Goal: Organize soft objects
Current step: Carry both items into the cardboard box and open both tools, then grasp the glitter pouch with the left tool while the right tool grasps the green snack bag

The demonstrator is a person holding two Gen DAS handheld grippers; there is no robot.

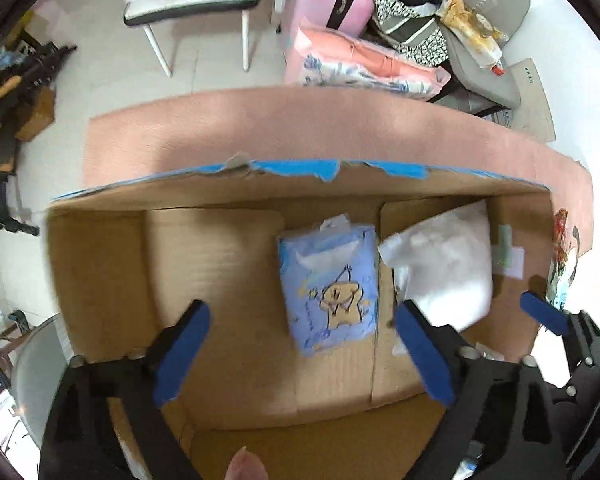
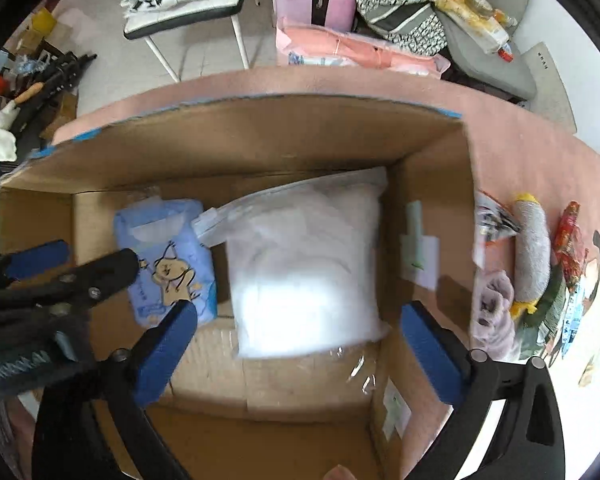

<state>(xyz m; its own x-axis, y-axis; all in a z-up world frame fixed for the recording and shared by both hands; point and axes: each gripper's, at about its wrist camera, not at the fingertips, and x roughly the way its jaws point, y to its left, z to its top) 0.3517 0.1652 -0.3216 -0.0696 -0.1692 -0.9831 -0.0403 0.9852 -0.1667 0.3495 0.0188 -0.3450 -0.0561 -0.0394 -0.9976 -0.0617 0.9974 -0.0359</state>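
Note:
An open cardboard box (image 1: pixel 100 264) (image 2: pixel 260 140) stands on a pink tabletop. On its floor lie a blue tissue pack with a cartoon print (image 1: pixel 328 288) (image 2: pixel 168 260) and, to its right, a white soft item in a clear bag (image 1: pixel 444 268) (image 2: pixel 304 268). My left gripper (image 1: pixel 304 348) is open and empty above the box, over the blue pack. My right gripper (image 2: pixel 300 348) is open and empty above the white bag. Each gripper shows at the edge of the other's view.
To the right of the box on the pink tabletop (image 2: pixel 540 160) lie a grey and yellow plush toy (image 2: pixel 534 248), a lilac fluffy cloth (image 2: pixel 496 304) and colourful snack packets (image 2: pixel 568 236). Behind stand a chair with folded bedding (image 2: pixel 188 0), a pink suitcase (image 2: pixel 320 0) and piled clothes.

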